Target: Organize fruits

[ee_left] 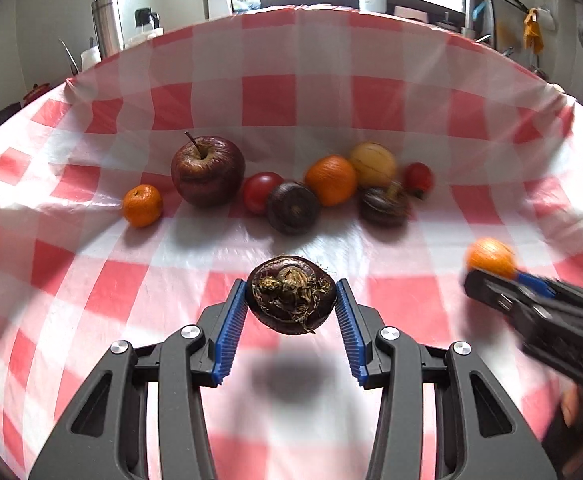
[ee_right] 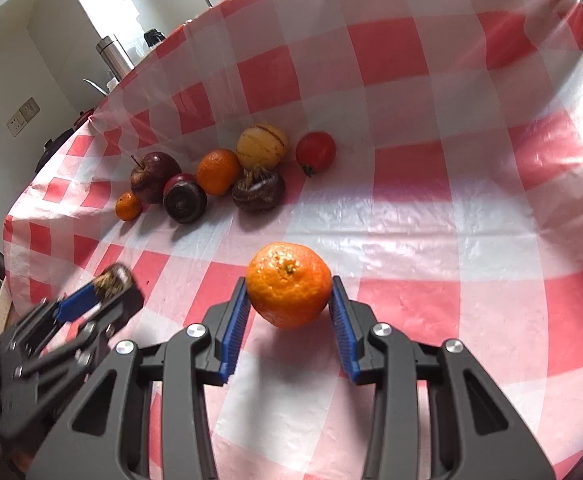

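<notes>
While the left gripper (ee_left: pixel 291 300) clamps a dark water chestnut (ee_left: pixel 291 295) off the counter (ee_left: pixel 431 92), shaggy crown facing back at the camera, the right gripper (ee_right: pixel 289 292) pinches a mandarin (ee_right: pixel 288 284), stem end up. Both are squat and round, so no long axis matters. The fruit pile (ee_left: pixel 291 184) lies straight ahead of the left gripper, ahead-left of the right, so the left looks nearer.

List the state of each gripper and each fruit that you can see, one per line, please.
Left gripper: shut on the dark water chestnut, held above the cloth.
Right gripper: shut on the mandarin, also lifted.
Apple: resting upright, stem up.
Small mandarin: resting on the checked tablecloth.
Yellow striped fruit: resting in the cluster.
</notes>
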`<action>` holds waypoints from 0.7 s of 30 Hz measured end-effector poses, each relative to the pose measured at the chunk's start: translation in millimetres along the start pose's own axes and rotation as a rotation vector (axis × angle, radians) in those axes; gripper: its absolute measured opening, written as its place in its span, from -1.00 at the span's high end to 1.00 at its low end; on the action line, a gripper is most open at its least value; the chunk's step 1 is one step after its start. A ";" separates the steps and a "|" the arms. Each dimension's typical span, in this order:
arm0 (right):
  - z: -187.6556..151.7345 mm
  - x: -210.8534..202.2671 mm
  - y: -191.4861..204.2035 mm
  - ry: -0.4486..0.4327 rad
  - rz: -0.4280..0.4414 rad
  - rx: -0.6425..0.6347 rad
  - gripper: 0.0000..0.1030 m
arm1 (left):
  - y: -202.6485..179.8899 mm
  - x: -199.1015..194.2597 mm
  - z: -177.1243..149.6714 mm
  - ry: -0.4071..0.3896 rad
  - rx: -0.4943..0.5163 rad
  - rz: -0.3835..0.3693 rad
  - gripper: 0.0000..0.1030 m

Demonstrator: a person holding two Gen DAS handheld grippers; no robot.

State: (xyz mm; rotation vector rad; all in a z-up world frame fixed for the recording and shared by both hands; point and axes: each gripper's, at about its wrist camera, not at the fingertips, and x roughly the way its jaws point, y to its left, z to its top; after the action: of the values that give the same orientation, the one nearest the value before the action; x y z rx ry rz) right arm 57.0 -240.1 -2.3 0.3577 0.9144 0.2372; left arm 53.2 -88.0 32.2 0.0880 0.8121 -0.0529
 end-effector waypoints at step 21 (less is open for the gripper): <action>-155.8 -131.5 85.4 -0.075 0.102 -0.095 0.22 | 38.3 -154.8 -111.9 -0.080 -0.010 0.025 0.17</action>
State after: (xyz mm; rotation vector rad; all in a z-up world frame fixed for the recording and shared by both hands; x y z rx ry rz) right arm -150.4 -176.7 40.6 0.3231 0.8090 0.3572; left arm -130.8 -36.8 70.3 0.0855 0.7309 -0.0288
